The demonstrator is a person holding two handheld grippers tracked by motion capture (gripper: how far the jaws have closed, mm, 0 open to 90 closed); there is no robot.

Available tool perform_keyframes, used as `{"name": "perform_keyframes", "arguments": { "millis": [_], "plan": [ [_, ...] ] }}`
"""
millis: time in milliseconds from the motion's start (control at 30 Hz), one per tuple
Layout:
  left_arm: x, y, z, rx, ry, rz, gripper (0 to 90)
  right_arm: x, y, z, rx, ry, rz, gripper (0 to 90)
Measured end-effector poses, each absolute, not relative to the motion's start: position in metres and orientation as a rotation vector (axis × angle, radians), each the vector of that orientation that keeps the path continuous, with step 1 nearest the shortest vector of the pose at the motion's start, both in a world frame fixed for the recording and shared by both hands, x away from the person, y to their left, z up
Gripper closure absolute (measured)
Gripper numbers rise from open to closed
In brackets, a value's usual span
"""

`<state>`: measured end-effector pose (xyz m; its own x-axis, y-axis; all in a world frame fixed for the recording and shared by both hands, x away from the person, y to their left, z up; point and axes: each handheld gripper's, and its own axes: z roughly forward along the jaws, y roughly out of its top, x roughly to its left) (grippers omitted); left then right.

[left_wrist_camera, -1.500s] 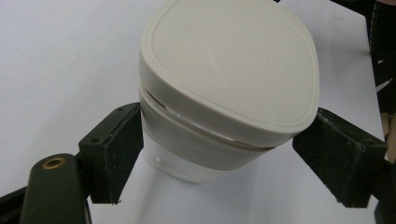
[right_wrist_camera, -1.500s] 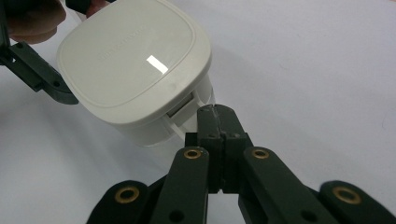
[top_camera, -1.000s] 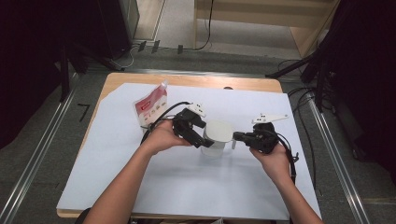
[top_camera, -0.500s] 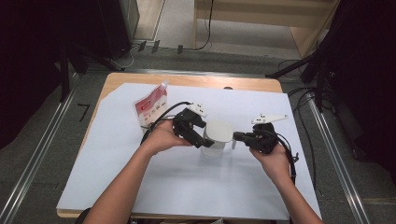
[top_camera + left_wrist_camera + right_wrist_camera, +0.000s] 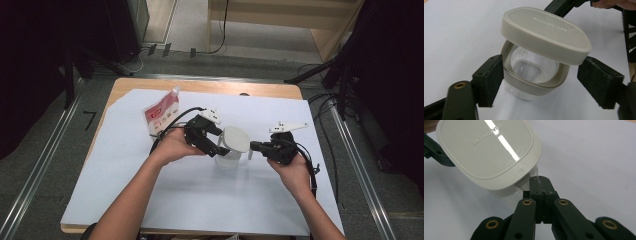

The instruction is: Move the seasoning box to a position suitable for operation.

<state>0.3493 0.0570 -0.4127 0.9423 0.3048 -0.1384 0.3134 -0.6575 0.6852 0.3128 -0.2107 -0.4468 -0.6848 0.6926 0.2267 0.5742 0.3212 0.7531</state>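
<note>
Centrally in the high view, a small clear container (image 5: 227, 159) stood on the white-covered surface (image 5: 200, 200), with its pale grey lid (image 5: 236, 139) lifted and tilted above the opening. The left gripper (image 5: 216, 148) reached in from the left of the frame, and in the left gripper view its jaws stood spread on either side of the container (image 5: 534, 82), one pad (image 5: 489, 80) touching or nearly touching the grey rim while the other stood clear of it. White powder showed inside, under the raised lid (image 5: 546, 35). The right gripper (image 5: 254, 146) came in from the right; in the right gripper view its jaws were pressed together at the edge of the lid (image 5: 489, 150), apparently pinching a tab there. A red and white pouch (image 5: 162, 116) sat in the upper left of the frame, well apart from the container.
</note>
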Motion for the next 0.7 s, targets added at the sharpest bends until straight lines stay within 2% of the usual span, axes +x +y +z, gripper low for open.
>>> {"name": "perform_keyframes", "arguments": {
  "millis": [200, 267, 700],
  "plan": [
    [0.348, 0.059, -0.408, 2.355, 0.413, -0.001, 31.1, 0.313, -0.211, -0.447, 1.18, 2.441, 1.308, 90.0],
    [0.348, 0.061, -0.406, 2.336, 0.432, -0.007, 41.0, 0.313, -0.211, -0.447, 1.179, 2.443, 1.309, 90.0],
    [0.35, 0.063, -0.401, 2.345, 0.455, -0.047, 68.0, 0.314, -0.213, -0.448, 1.182, 2.446, 1.317, 90.0]
  ]
}}
